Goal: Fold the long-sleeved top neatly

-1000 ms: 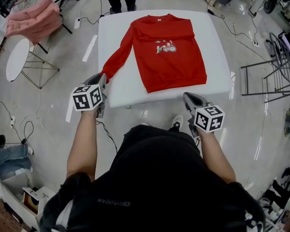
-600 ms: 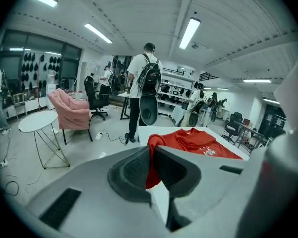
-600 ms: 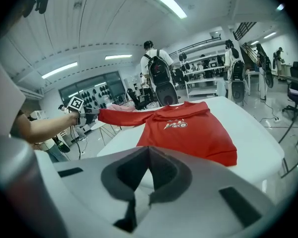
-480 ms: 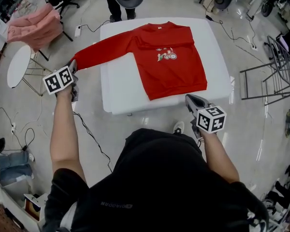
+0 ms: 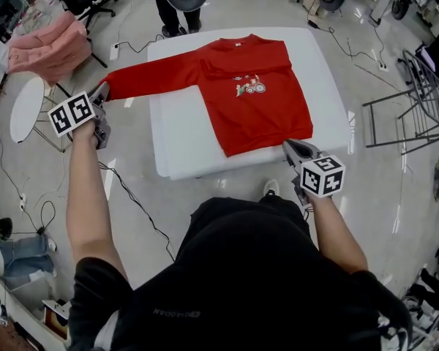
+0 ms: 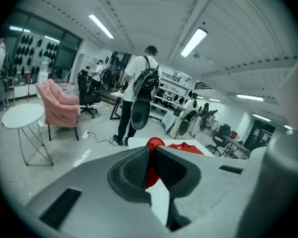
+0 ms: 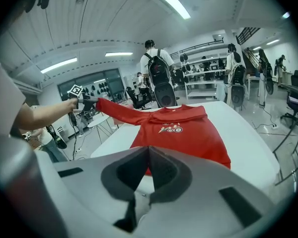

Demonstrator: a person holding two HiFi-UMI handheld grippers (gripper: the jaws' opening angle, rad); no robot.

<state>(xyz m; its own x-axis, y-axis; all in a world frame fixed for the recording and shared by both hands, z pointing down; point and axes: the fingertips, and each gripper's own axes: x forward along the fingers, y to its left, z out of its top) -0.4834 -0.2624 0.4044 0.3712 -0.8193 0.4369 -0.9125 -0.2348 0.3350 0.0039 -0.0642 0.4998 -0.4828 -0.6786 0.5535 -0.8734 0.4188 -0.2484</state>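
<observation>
Hanging past worktop (image 5: pixel 183 148) edge, sleeve (image 5: pixel 154 74) of red top (image 5: pixel 260 97) was clamped in left gripper (image 5: pixel 102 92) fingers. Right gripper (image 5: pixel 288 147) fingers were held together, empty, beside hem (image 5: pixel 267 139). Red top, unpinned on worktop, could be dragged askew.

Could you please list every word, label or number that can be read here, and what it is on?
No text here can be read.
On the red top: small picture print on the chest, any lettering too small.
On the black shirt: short line of white print, upside down, too blurred.
On the cube of the left gripper and that of the right gripper: square markers, no letters.
</observation>
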